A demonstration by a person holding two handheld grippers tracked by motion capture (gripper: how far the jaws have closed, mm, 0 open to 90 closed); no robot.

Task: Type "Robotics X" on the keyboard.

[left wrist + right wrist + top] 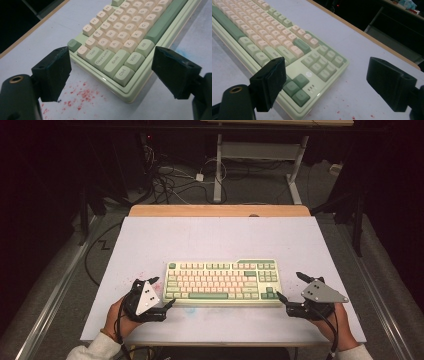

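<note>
Two gaping tools: our left hand-held gripper at the keyboard's nine o'clock, right hand-held gripper at three, both unclamped.

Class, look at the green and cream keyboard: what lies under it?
The keyboard rests flat on the pale tabletop. Red specks mark the tabletop beside its near left corner. Whatever lies beneath the case is covered, so feet or further stains there cannot be seen.

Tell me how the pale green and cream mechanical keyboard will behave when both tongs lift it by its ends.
The pale green and cream mechanical keyboard has a thick, solid-looking case, so it probably stays stiff rather than sagging. Its glossy case edge may slip in the left tongs and right tongs. Lying flat on the white table, it should slide, not tip.
</note>
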